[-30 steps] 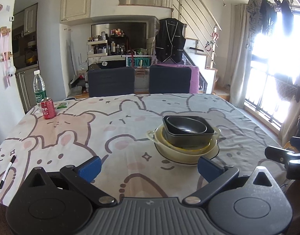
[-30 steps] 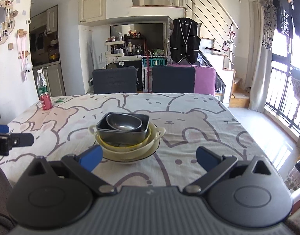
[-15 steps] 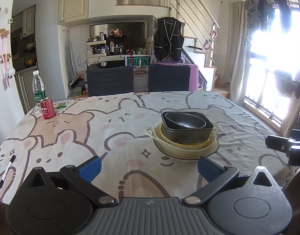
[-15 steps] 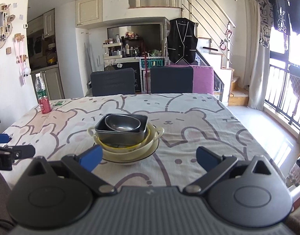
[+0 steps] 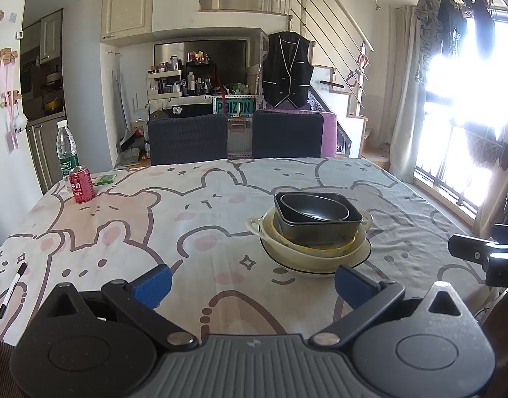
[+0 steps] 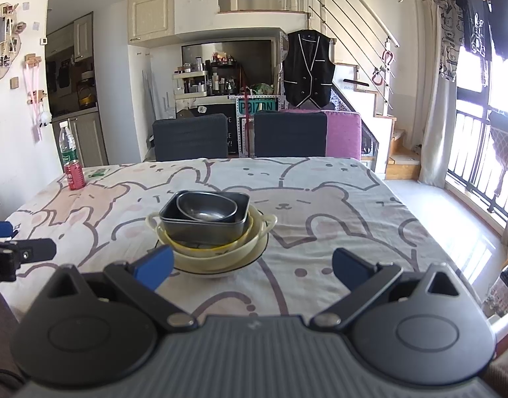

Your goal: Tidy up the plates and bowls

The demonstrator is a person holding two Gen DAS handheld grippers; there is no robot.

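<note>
While both tools, left (image 5: 252,282) and right (image 6: 252,263), stood spread and empty, nested bowls (image 5: 315,232) (dark pair uppermost) sat mid-desk (image 5: 187,232)

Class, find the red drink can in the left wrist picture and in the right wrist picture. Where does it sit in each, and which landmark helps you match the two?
Left wrist view: the red can stands at the table's far left corner, left of centre in the picture.
Right wrist view: the red can is at the far left, again on that corner.
Shared landmark: the clear water bottle stands just behind it in both.
</note>
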